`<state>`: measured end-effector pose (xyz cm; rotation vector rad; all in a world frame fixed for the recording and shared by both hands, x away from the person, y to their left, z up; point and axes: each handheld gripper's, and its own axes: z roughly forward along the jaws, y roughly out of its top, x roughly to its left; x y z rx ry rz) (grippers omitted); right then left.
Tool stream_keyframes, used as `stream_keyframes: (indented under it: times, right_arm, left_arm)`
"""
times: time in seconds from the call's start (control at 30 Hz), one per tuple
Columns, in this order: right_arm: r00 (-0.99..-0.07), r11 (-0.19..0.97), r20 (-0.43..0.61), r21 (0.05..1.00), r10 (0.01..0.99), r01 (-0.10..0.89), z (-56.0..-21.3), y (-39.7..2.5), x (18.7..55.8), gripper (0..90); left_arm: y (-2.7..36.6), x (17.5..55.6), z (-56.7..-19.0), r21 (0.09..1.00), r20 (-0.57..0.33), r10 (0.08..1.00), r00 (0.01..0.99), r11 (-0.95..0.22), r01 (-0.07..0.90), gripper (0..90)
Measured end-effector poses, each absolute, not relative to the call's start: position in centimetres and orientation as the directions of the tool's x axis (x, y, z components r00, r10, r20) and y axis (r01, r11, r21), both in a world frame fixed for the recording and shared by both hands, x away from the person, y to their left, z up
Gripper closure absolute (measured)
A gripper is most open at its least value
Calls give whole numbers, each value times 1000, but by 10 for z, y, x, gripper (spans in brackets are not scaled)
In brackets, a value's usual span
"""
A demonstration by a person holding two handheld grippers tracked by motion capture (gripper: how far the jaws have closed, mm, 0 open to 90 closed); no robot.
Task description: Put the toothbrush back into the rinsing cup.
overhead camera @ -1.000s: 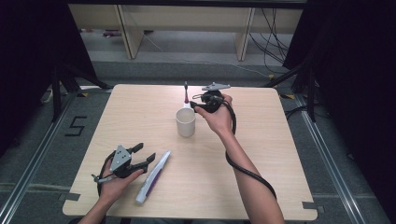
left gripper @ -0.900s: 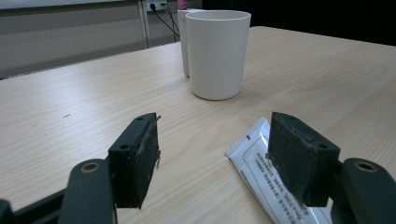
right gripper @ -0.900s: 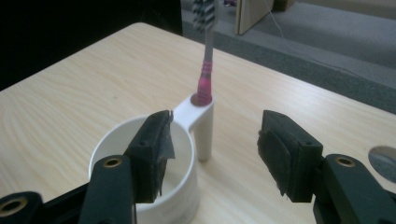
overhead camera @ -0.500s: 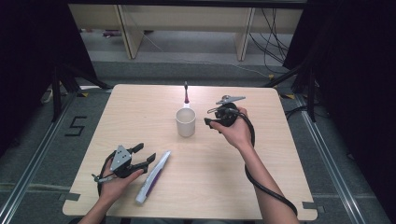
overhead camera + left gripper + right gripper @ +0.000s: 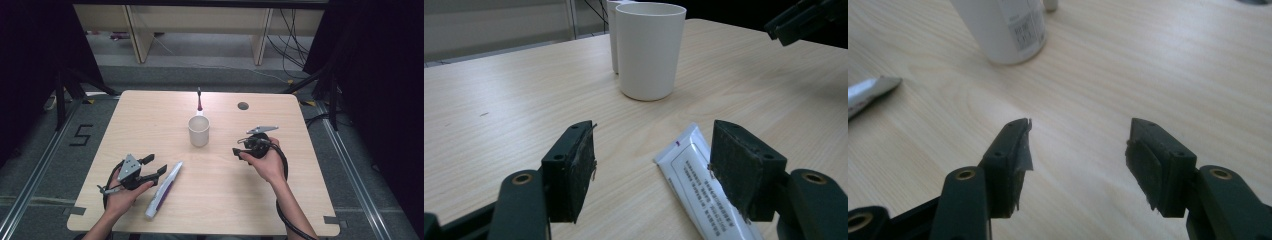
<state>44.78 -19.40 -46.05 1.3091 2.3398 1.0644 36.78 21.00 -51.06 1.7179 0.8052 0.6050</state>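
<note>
A white cup [image 5: 198, 131] stands upright at the table's middle. Just behind it a thin dark stick with a red lower part [image 5: 199, 100] rises from a small white base. A white and purple tube [image 5: 163, 189] lies flat near the front left. My left gripper [image 5: 152, 167] is open just left of the tube; in the left gripper view the tube [image 5: 704, 185] reaches under the right jaw, with the cup [image 5: 651, 47] ahead. My right gripper [image 5: 237, 150] is open and holds nothing, right of the cup. Its own view shows the cup's base [image 5: 1003, 30] and the tube's end [image 5: 868, 92].
The wooden table [image 5: 300, 190] has a dark round hole [image 5: 243, 106] at its back right. Dark curtains flank both sides, and shelf legs and cables stand on the floor behind. A "5" [image 5: 80, 135] is marked on the floor at left.
My right gripper has drawn back from beside the stick behind the cup, toward the near right of the table. The left gripper and the tube have not moved.
</note>
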Motion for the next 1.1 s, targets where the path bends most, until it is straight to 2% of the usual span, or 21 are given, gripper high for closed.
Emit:
stream_keyframes:
  times: [0.17,0.3,0.33,0.4,0.53,0.57,0.8,0.97,1.03,1.1]
  right_arm:
    - [-523,284,163,688,837,668,-470,-204,435,427]
    - [-515,230,196,724,835,650,-479,-210,428,429]
    - [-535,249,176,738,826,627,-481,-214,428,432]
    - [-496,199,207,737,843,646,-484,-215,423,435]
    - [-499,202,209,735,841,648,-485,-221,420,435]
    - [-475,172,231,729,849,663,-485,-220,417,435]
    - [-483,184,216,735,848,653,-482,-227,417,435]
    - [-469,173,221,731,855,660,-482,-230,415,434]
    - [-451,154,241,719,859,677,-482,-230,414,435]
    - [-457,176,211,724,864,667,-482,-233,415,435]
  left_arm:
    - [204,364,-506,945,-28,769,639,-188,267,358]
    - [200,363,-504,934,-79,763,641,-169,315,357]
    - [200,363,-503,932,-75,763,642,-175,316,358]
    - [198,362,-502,929,-77,760,646,-180,324,360]
    - [195,360,-497,915,-63,755,653,-217,340,364]
    - [193,360,-495,909,-64,757,650,-224,351,365]
    - [186,359,-490,876,-75,740,668,-271,399,373]
    - [184,360,-485,810,-57,729,682,-366,459,360]
    - [183,360,-484,803,-60,733,677,-368,469,359]
    - [181,361,-480,790,-59,736,674,-378,483,357]
